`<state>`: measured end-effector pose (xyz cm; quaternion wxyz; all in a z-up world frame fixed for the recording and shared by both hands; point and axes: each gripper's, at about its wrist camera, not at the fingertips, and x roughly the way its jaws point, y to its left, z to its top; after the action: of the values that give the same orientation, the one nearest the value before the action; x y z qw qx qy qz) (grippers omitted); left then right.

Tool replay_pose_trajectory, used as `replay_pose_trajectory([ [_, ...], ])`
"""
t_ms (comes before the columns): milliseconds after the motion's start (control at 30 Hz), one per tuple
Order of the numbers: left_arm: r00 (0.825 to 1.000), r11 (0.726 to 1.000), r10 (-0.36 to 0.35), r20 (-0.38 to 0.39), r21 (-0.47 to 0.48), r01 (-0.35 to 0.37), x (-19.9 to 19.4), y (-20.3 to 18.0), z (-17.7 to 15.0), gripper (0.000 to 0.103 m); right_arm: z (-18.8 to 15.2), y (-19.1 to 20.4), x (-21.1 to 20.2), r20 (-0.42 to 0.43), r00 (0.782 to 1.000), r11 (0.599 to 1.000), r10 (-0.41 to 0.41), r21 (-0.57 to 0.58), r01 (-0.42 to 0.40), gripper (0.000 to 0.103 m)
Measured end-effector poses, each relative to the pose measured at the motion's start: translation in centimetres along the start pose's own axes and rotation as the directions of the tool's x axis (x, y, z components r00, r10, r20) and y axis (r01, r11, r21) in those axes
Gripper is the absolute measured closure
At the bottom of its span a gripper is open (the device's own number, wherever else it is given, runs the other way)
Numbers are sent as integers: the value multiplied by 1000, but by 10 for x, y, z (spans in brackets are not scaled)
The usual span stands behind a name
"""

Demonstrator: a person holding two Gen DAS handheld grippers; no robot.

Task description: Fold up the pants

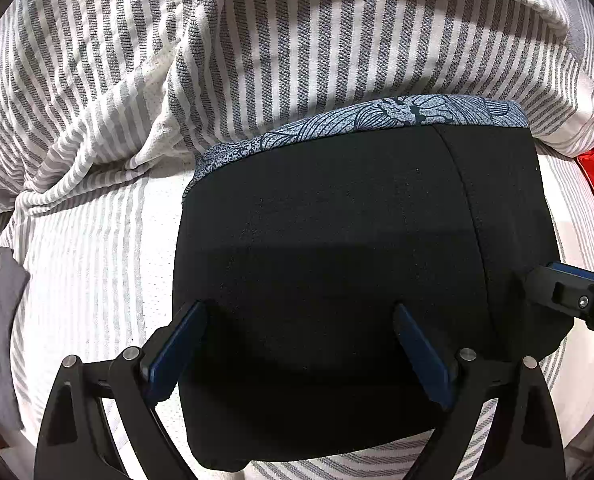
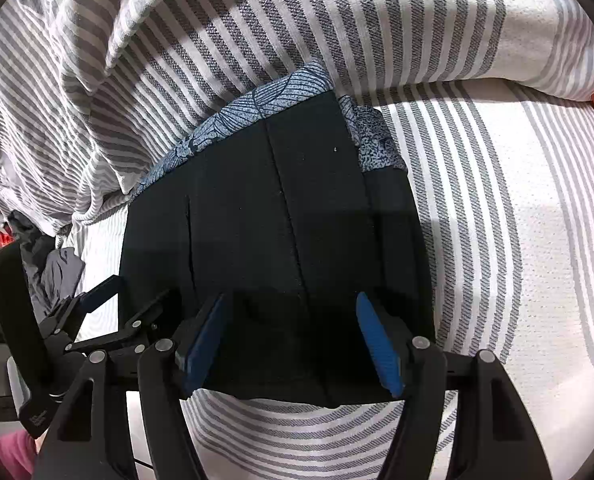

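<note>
Pants (image 1: 337,240), black and folded into a compact block, lie on the striped bedding (image 1: 97,240), with left gripper (image 1: 297,312) and right gripper (image 2: 293,300) both spread wide just above them, grasping nothing.

Left gripper (image 1: 299,312): black angular arms, round silver rivets at the joints, dark blue ribbed pads on both fingers. Right gripper (image 2: 291,304): same black frame and silver rivets, brighter blue ribbed pads. Pink sleeve (image 2: 9,454) at lower left.
</note>
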<state>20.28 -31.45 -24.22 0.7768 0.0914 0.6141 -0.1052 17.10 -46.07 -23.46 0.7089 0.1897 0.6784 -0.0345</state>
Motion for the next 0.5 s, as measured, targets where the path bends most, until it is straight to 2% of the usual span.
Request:
replay_pose_trajectory([
  [367, 999, 999, -33, -11, -16, 33, -6, 15, 0, 8, 2, -5, -4, -6, 1000, 999, 30, 22, -30, 33],
  [500, 995, 995, -97, 19, -14, 98, -17, 35, 2, 8, 1, -13, -19, 27, 995, 995, 94, 31, -95, 32],
])
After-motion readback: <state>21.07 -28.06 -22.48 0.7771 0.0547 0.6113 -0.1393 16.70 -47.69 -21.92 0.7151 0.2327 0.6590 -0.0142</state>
